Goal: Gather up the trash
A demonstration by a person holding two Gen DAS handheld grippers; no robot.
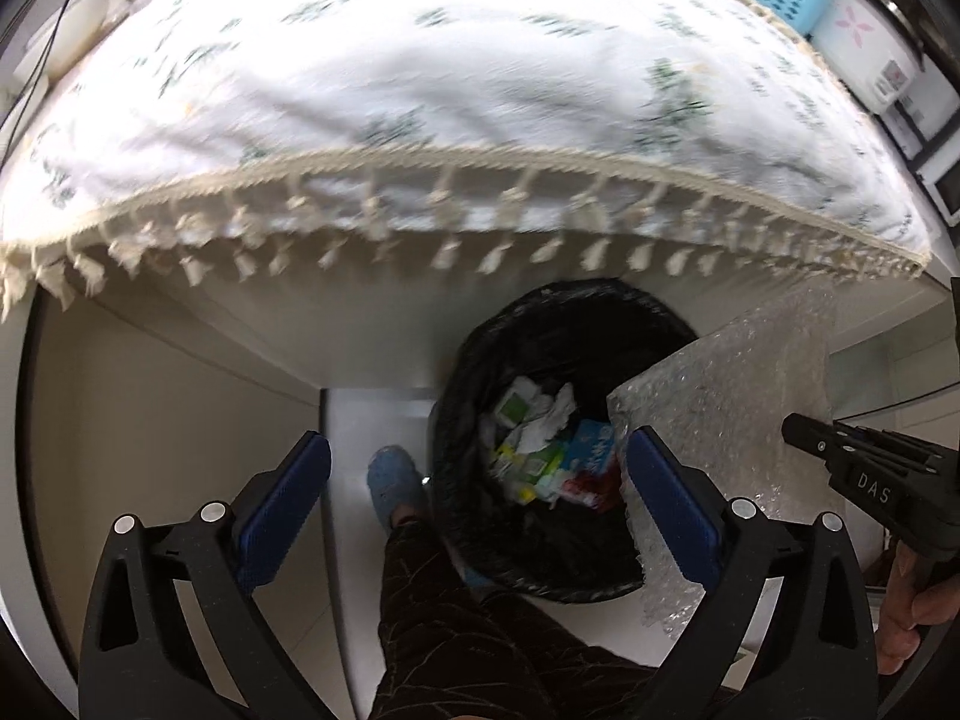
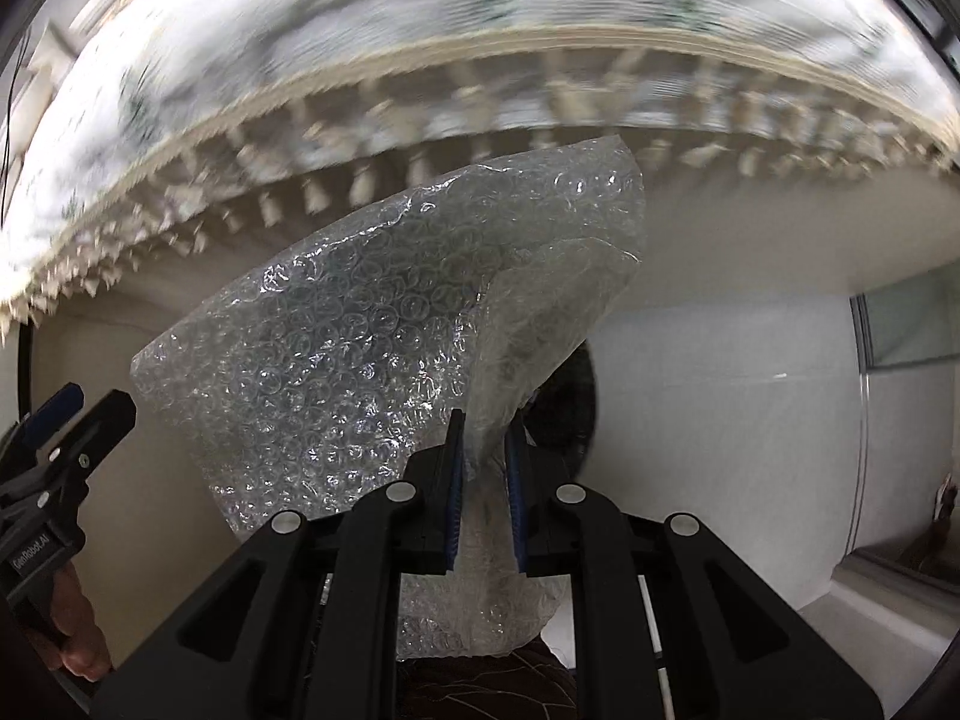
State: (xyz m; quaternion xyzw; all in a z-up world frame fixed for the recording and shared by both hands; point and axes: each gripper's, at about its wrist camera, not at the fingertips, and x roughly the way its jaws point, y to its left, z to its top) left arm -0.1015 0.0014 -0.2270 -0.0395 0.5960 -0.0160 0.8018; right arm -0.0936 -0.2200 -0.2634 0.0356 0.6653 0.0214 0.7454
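The left wrist view looks steeply down along its own spread fingers, past the fringed tablecloth (image 1: 420, 90) edge, into the black-lined bin (image 1: 558, 438) on the floor below; the right gripper (image 1: 807, 435) enters at its right edge. The right wrist view sits close behind the bubble wrap (image 2: 360, 360), which fills its centre, facing the same table edge; both views share the fringe, the wrap and the bin.
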